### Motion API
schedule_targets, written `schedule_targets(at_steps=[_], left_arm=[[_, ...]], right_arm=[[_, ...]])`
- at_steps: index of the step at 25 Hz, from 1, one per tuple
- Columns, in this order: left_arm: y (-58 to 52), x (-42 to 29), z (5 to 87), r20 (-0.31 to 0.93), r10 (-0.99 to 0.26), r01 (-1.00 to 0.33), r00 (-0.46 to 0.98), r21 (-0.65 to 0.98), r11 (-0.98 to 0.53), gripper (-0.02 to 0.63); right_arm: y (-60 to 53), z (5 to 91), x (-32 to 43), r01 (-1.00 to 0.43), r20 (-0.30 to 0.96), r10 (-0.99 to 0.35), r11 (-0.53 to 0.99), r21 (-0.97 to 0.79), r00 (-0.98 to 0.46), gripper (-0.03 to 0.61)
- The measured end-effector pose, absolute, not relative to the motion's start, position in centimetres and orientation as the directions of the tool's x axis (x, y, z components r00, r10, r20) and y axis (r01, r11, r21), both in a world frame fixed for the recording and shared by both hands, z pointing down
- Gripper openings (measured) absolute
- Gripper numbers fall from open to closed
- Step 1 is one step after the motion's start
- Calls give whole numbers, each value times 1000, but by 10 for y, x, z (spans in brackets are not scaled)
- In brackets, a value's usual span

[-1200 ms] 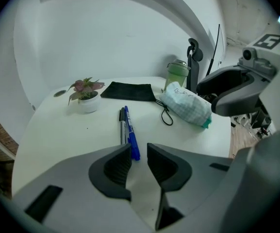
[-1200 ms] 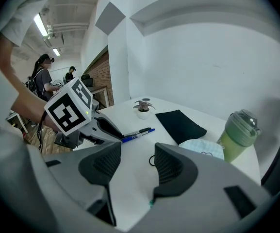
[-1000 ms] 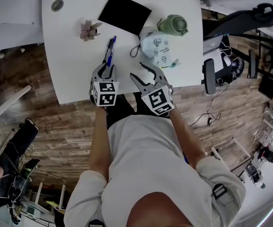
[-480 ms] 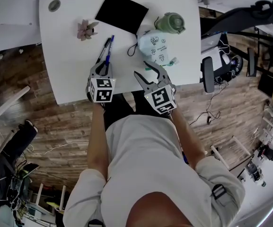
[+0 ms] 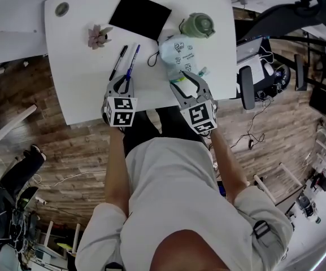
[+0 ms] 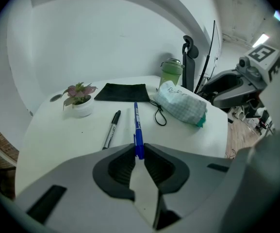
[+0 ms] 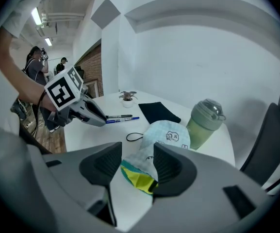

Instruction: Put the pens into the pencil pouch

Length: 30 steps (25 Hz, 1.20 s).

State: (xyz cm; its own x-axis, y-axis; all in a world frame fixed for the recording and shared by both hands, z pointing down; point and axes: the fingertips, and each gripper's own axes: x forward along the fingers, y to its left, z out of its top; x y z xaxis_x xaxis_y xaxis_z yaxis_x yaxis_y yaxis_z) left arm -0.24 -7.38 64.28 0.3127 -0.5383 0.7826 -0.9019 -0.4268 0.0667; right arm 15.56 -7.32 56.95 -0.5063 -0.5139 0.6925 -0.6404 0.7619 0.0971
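Note:
A blue pen (image 5: 130,64) lies on the white table (image 5: 78,89), beside a black marker (image 5: 117,62) on its left. My left gripper (image 5: 123,82) is at the pen's near end; its jaws have just been closing and now pinch the blue pen (image 6: 137,123) at the tip of the left gripper (image 6: 139,149). The pale printed pencil pouch (image 5: 177,52) lies to the right with its green-and-yellow mouth toward me. My right gripper (image 5: 186,79) stands open, and the pencil pouch (image 7: 164,135) has its mouth between the wide jaws of the right gripper (image 7: 137,154).
A small potted plant (image 5: 96,36), a black flat pad (image 5: 140,16) and a green lidded bottle (image 5: 196,25) stand toward the back of the table. The table's front edge runs just under both grippers. An office chair (image 5: 298,16) stands at the right.
The left jaws have closed in on the blue pen's near end. The right gripper has moved forward and to the right, up to the pouch's mouth.

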Motion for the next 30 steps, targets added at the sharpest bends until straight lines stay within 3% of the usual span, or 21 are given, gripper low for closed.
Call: schedule_targets(at_steps=[8,15,24,30], left_arm=[[-53,20,619,766,-546,-891,339,76,-447,49],[-28,42,600,762,-546,-883,349,72,-463,51],[12,61,583,768,-514,-853,382,78,-516,51],[28,52,578,772,-481,-825,415,97,-557,51]], right_arm=[[-73,586,199,-611,725,-528,769,187,-442,195],[-74,617,226,-502,777,-496,820,273,-387,175],[-81,626,230,-467,778,-511,823,323,-364,40],[-74,616,213,-496,794,-461,835,237,-396,25]])
